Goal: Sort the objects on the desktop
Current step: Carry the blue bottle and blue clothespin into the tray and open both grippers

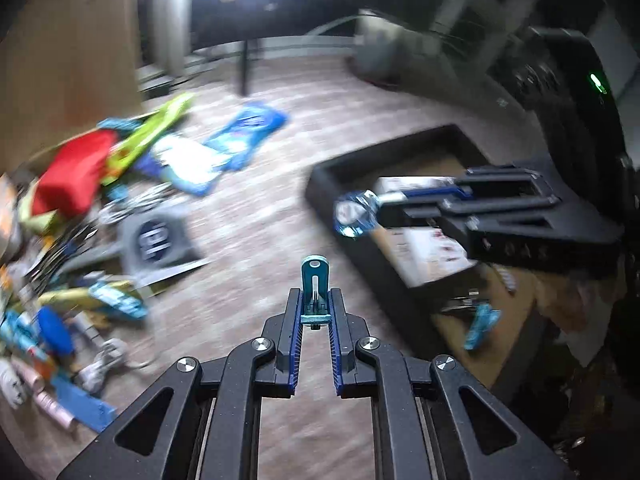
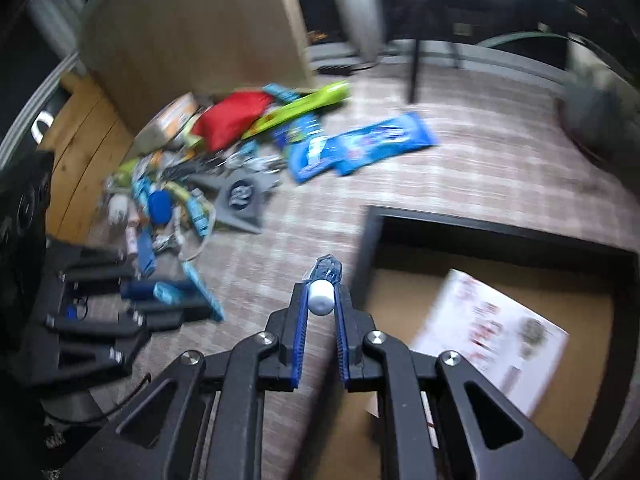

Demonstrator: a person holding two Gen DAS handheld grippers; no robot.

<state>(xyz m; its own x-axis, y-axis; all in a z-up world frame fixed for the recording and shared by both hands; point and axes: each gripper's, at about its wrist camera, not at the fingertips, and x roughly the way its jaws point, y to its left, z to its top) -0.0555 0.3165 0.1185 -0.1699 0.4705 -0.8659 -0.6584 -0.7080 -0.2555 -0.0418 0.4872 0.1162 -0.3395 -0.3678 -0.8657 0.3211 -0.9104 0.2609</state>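
Note:
My left gripper (image 1: 316, 294) is shut on a small teal clip (image 1: 316, 276) that sticks up past its fingertips, above the patterned tabletop. My right gripper (image 2: 322, 292) is shut on a small clear-blue item with a white cap (image 2: 321, 298), beside the near-left corner of the black tray (image 2: 496, 232). In the left wrist view the right gripper (image 1: 380, 206) reaches in from the right, holding that capped item (image 1: 354, 212) over the tray's rim (image 1: 320, 184). The left gripper (image 2: 188, 300) shows at the left edge of the right wrist view. Both views are motion-blurred.
A white leaflet (image 2: 492, 332) and a small blue object (image 1: 480, 326) lie in the tray. A pile on the left holds a red pouch (image 2: 232, 118), a green packet (image 2: 304, 106), blue packets (image 2: 360, 144) and a grey square with a round logo (image 2: 240, 196). A wooden board (image 2: 192, 28) stands behind.

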